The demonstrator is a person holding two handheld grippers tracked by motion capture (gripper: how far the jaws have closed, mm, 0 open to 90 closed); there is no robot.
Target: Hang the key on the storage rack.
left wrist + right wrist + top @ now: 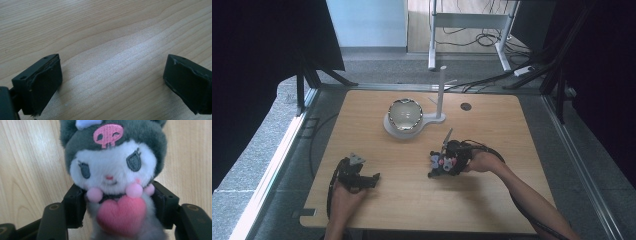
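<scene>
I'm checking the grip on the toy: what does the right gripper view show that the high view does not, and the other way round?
Right gripper view alone: the face of the grey-hooded white plush doll with its pink skull patch and pink heart, and the right gripper's black jaws pressing on the doll's body from both sides.

High view alone: the shiny metal bowl on a white base, the thin white upright post, and the left gripper.

Both: the light wooden table, the doll and the right gripper.

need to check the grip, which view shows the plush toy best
The right gripper view: the plush toy sits close up, its body squeezed between the right gripper's jaws. The high view shows it small at that gripper. The left gripper view shows bare table.
</scene>
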